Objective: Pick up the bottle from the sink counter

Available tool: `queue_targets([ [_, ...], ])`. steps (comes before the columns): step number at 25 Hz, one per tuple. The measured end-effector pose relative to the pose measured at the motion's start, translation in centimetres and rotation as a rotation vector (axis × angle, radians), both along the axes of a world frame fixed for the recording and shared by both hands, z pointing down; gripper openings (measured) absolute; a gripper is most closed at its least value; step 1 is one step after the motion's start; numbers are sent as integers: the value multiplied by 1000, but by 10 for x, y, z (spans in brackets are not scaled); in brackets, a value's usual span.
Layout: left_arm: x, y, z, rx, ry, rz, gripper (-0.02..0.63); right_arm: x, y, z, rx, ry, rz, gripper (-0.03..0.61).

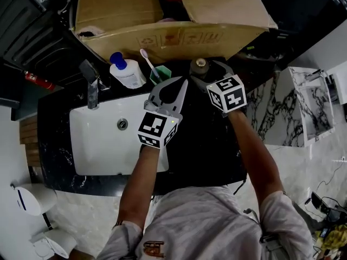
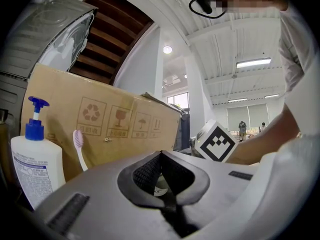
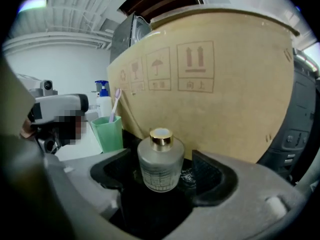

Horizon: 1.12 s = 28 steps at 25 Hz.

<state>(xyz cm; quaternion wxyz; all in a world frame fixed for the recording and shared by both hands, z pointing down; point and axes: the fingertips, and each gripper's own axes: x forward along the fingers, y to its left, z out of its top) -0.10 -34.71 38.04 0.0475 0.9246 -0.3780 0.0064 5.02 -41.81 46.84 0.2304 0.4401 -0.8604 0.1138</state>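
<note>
Right tool (image 1: 207, 72) released: jaws wide apart, frosted bottle (image 3: 160, 161) with gold cap standing upright between them, pads not pressing it. Bottle sits on the dark surface (image 1: 206, 145) at the far edge, just in front of the cardboard box (image 1: 162, 37), right of the green cup (image 1: 160, 73) holding 1 toothbrush (image 1: 147, 58). Left tool (image 1: 181, 83) clenched, nothing in it, over the surface by the sink (image 1: 108, 145). Pump dispenser (image 1: 126, 72) left of the cup.
</note>
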Motion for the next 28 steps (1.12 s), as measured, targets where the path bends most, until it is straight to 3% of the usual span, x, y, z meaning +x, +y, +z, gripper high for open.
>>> queue_targets([
  [11,-6,-6,5,-3,-4,-18,0,-12,-21,28,-60,18,-41,364],
  [28,-10,-5,10,-13,-12,-34,0,-16,-22,31,-39,25,-56,333],
])
